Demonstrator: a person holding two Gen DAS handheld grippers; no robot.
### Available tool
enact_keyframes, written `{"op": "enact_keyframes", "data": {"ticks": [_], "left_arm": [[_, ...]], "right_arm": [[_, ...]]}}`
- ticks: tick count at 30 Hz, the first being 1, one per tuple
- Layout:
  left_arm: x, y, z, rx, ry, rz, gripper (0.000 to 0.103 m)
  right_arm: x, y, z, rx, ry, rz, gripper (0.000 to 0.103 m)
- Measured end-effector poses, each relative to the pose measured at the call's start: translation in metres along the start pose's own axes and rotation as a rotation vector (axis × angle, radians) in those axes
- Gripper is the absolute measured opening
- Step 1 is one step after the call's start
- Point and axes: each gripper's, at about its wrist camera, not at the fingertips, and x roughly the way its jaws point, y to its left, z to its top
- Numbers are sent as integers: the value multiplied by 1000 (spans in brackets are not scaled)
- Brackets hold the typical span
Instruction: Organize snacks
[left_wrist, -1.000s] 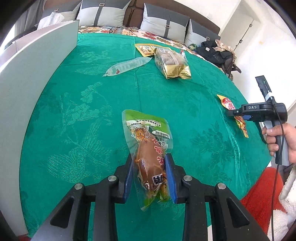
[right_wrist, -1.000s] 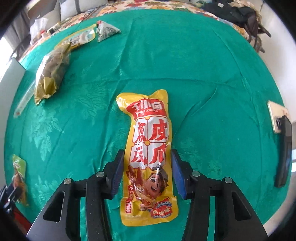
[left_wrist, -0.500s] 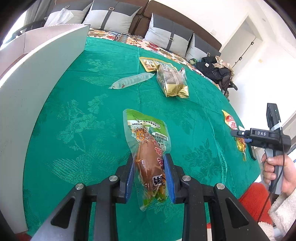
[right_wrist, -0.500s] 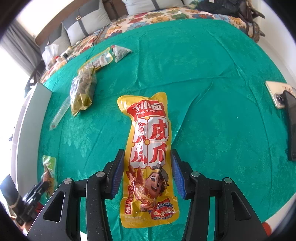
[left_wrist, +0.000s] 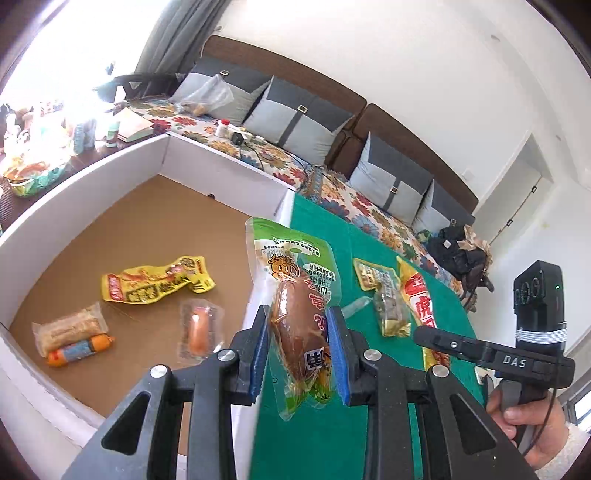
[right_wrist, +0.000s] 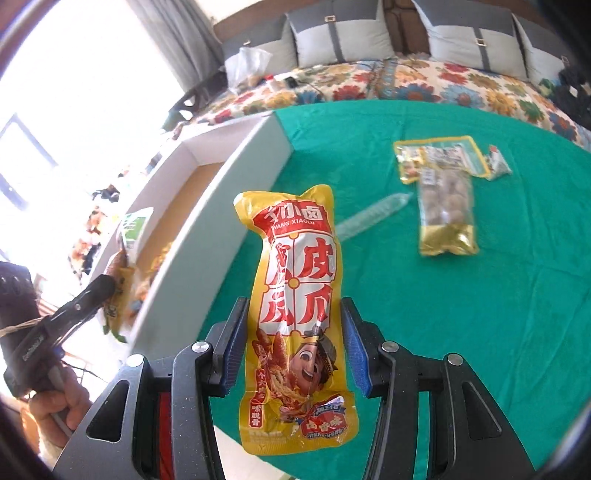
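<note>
Now, the layout as it stands:

Key relation: the white box (left_wrist: 221, 173) with its brown floor lies to the left of both held packets; the left gripper (left_wrist: 298, 354) is the nearer one, its packet hanging about at the box's right wall, while the right gripper (right_wrist: 293, 345) hangs over the green tablecloth (right_wrist: 461, 314), to the right of that wall.

Left gripper: closed narrow on the green packet (left_wrist: 295, 295), which holds a brown drumstick-like piece; the blue pads press its lower half.

Green packet axis: long axis runs away from the gripper, along the fingers, green top at the far end.

Right gripper: closed at a middling width on the yellow packet (right_wrist: 295, 314), pads against its sides near the lower half.

Yellow packet axis: also along the fingers, top edge far, bottom seal near.

Likely next move, as a judgement: carry each packet leftward over the wall and let go above the brown floor; the left goes first, being closer.

Count in the box: four snacks — one crumpled yellow wrapper (left_wrist: 155, 284), one pale cake bar (left_wrist: 70, 325), one orange sausage (left_wrist: 79, 349), one clear-wrapped small sausage (left_wrist: 199, 328).

Count on the cloth: four — one gold-ended bag (right_wrist: 445, 206), one flat yellow-edged pouch (right_wrist: 436, 155), one clear tube (right_wrist: 373, 214), one small grey triangular sachet (right_wrist: 498, 168).

Count held: two, one per gripper.
</note>
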Motion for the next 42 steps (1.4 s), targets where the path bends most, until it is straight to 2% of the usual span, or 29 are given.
{"op": "enact_keyframes", "data": {"ticks": [4,5,6,7,8,10,12,13,16,18,21,24,26,28,30,32,36,40,42], "left_arm": [[-11,62,16,-38,-1,171,30],[-10,76,14,-52,10,228,35],[-8,90,11,-74,27,275,53],[-7,102,7,-102,40,315,65],[-12,116,-1,-129,43,343,80],[-19,127,-16,-165,31,355,81],[-27,128,-25,-176,11,340,82],[-33,124,-28,-173,-1,339,83],[-39,100,-25,-151,-26,293,83],[-40,67,-17,-109,-37,236,83],[-29,6,-13,10,-35,153,89],[-4,-53,-24,131,-5,65,98],[25,-88,-40,183,56,11,98],[60,-115,-60,229,132,-17,98],[96,-136,-81,294,180,1,98],[132,-150,-97,351,227,58,98],[197,-160,-117,368,304,122,98],[250,-168,-122,370,351,167,98],[262,-176,-125,411,320,218,99]], "right_arm": [[32,92,23,-78,9,165,52],[42,109,27,-84,12,180,54],[52,122,30,-82,17,186,57],[61,131,31,-70,30,193,71],[70,134,30,-48,39,202,75],[79,125,23,-1,50,213,74],[79,107,12,-3,43,200,74],[76,95,5,-25,31,161,74],[64,43,-22,-137,-10,-55,74],[58,-7,-45,-178,-7,-221,74],[37,-96,-75,-96,19,-395,74],[1,-172,-100,14,-25,-556,74],[-25,-209,-110,65,-66,-673,74],[-43,-240,-118,110,-99,-747,74],[-55,-262,-121,147,-115,-782,74],[-59,-280,-124,174,-119,-780,74],[-66,-297,-128,248,-152,-702,81],[-64,-297,-130,256,-153,-691,85],[-64,-297,-130,257,-153,-689,85]]}}
